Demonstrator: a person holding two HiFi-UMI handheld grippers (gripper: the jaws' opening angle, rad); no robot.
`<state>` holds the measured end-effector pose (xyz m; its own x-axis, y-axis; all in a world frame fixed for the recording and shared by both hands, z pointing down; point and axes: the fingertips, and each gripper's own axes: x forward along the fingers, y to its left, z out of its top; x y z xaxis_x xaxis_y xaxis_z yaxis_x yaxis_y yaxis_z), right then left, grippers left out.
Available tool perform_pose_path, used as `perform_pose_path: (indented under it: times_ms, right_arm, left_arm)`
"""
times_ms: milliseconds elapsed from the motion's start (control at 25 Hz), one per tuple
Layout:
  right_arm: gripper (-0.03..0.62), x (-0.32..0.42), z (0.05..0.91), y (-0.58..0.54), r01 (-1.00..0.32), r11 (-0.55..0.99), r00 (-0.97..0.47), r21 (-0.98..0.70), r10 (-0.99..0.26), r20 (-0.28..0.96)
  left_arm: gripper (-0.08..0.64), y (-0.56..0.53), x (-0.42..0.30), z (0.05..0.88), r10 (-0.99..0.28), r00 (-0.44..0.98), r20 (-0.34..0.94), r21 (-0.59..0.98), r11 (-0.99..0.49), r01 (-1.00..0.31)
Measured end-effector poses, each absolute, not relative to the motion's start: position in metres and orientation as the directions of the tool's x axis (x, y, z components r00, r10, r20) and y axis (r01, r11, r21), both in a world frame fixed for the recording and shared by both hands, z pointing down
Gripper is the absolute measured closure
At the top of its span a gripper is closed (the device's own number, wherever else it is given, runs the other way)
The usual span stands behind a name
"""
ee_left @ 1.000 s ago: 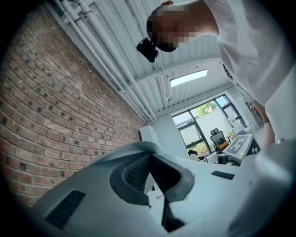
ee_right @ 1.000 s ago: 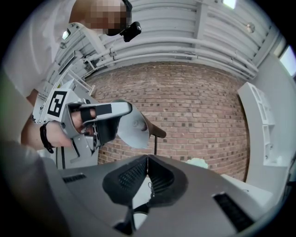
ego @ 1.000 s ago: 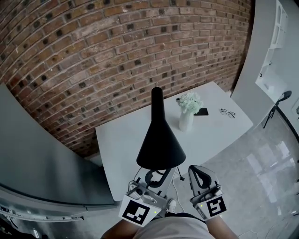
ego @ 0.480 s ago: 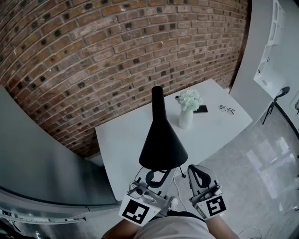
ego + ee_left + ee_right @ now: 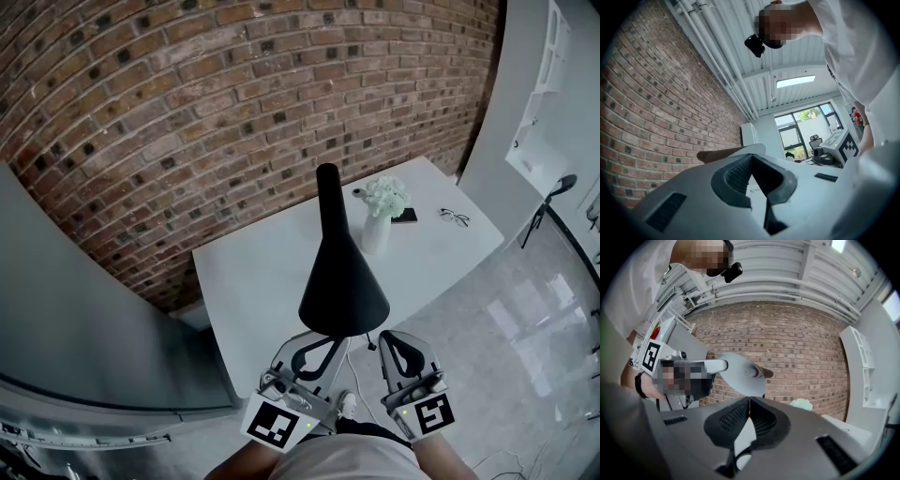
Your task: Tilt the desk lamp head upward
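1. My left gripper [image 5: 319, 352] is clamped on the lower rim of the lamp head [image 5: 342, 272]. The lamp stands by the near edge of the tabletop [image 5: 253, 281], toward its left corner, and the black cone's narrow end points at the brick wall [image 5: 234, 112].
2. My right gripper [image 5: 396, 345] is closed with nothing in it. It sits just beside the rim on the right, apart from it.
3. There is open room on the bare tabletop from the lamp to the left edge, and over the floor [image 5: 525, 337] past the near edge on my right.
4. A vase [image 5: 374, 236] stands close behind the lamp head. A phone [image 5: 405, 216] lies just beside the vase, and glasses [image 5: 456, 221] lie toward the right corner.
5. The head view shows only the lamp head's black outside. The right gripper view shows its pale inside [image 5: 740, 373], with my left gripper [image 5: 715, 365] reaching its rim.
6. The left gripper view shows the jaw tips together, with the rim edge-on beyond them. The lamp base is hidden in all views.
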<state>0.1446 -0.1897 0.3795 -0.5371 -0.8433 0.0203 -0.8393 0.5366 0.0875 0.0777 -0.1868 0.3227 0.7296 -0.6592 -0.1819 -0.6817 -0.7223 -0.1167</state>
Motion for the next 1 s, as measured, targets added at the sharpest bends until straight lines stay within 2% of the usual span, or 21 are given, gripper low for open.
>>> perform_pose_path:
  times_ms: [440, 1000]
  right_arm:
    - [0.575, 0.113, 0.376, -0.169, -0.844, 0.525, -0.525, 0.108, -0.851, 0.027]
    - [0.575, 0.077, 0.385, -0.141, -0.859, 0.501, -0.499, 0.106, -0.865, 0.053]
  left_arm:
    - [0.554, -0.169, 0.030, 0.338, -0.687, 0.709, -0.157, -0.089, -0.705, -0.703]
    - [0.554, -0.146, 0.000, 0.346, -0.662, 0.733, -0.159, -0.061, -0.734, -0.676]
